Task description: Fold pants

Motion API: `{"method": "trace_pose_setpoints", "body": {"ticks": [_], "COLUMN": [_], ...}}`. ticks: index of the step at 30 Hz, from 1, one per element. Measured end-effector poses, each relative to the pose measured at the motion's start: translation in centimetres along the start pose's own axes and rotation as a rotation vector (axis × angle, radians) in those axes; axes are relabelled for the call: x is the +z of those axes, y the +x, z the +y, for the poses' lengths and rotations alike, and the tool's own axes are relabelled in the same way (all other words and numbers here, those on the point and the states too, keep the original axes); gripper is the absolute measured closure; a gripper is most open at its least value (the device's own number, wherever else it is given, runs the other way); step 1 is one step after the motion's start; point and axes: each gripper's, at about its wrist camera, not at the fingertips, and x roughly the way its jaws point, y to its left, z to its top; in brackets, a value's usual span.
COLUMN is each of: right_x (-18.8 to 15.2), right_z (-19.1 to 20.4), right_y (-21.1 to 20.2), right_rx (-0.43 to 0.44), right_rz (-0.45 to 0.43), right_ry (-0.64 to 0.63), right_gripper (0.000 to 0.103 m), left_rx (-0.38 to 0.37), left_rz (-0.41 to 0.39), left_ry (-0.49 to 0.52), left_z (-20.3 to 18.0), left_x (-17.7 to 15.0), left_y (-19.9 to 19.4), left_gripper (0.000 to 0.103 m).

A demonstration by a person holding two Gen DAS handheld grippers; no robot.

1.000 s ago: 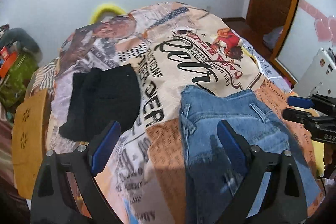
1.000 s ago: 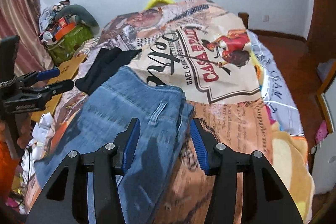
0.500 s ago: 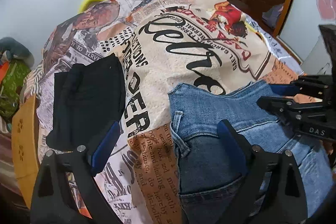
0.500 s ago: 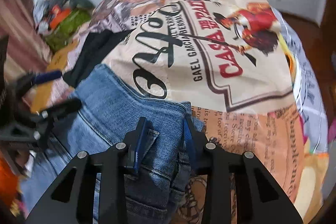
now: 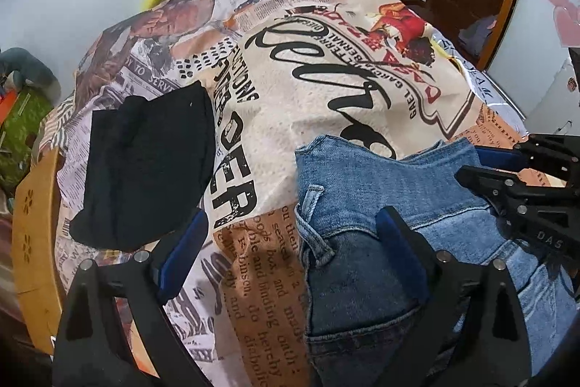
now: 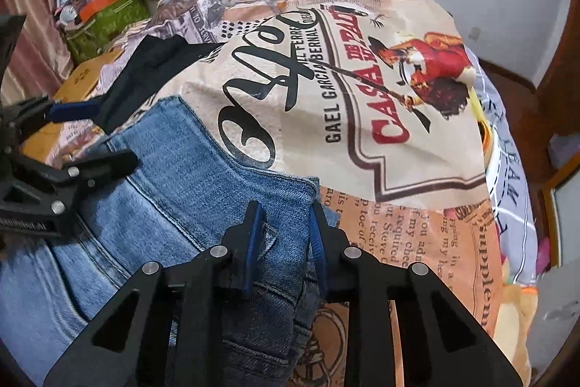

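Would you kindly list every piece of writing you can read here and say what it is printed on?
"CASA DE PALO" (middle word unclear): bedspread, red letters.
"GAEL GARCIA BERNAL": bedspread, black letters.
"DAS": right gripper, on its body.
"TO SERV": bedspread, newspaper print.
Large black script and small newspaper columns: not reliably readable.
Jeans: no text.

Printed bedspread (image 5: 326, 104) across bed; black garment (image 5: 145, 169) on it; green bag (image 6: 105, 24) beside wall.

Both wrist cameras looked down closely along their fingers toward the wall, left and right of the jeans (image 5: 380, 198), which both views shared.
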Motion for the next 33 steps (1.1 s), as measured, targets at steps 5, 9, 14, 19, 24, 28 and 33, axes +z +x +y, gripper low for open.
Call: {"method": "trace_pose_setpoints", "body": {"ticks": [5,9,14,19,24,28,33], "right_x": [-0.1,-0.5,-1.8,-4.5,-7.3,-8.8,-9.3], "right_z": [0.6,1.0,1.7,2.6,2.5,1.7,0.7], "right_y": [-2.9,-6.5,-10.1,-11.4,-10.3,-8.2,-6.6], "right_rx": [-0.068,-0.059,-0.010,0.020,0.057,0.119,0.214], "right_rz": [-0.020,-0.095,-0.159,-0.168,-0.104,-0.027,0.012], "right_ry": [-0.030,-0.036,-0.024,-0.029,0.021,0.110,0.194], "right_gripper": [0.072,0.052,0.039,0.025,0.025,0.025,0.025], "left_rx": [0.000,-0.003,-0.027,-0.049,-0.097,-0.146,-0.262], "left_rz": [-0.053,-0.119,-0.164,-0.129,-0.029,0.090,0.186], "left_ry": [0.030,0.044,0.053,0.042,0.028,0.006,-0.045], "left_z": [-0.2,-0.6,-1.2,-0.8,-0.5,-0.7,-0.4], "left_x": [-0.2,-0.8,-1.9,-3.6,-5.2,-6.1,-5.6], "left_y": [-3.5,-7.0,-10.0,-10.9,-9.5,-7.2,-4.9], "left_gripper": [0.008,0.008,0.006,0.004,0.003,0.003,0.000]}}
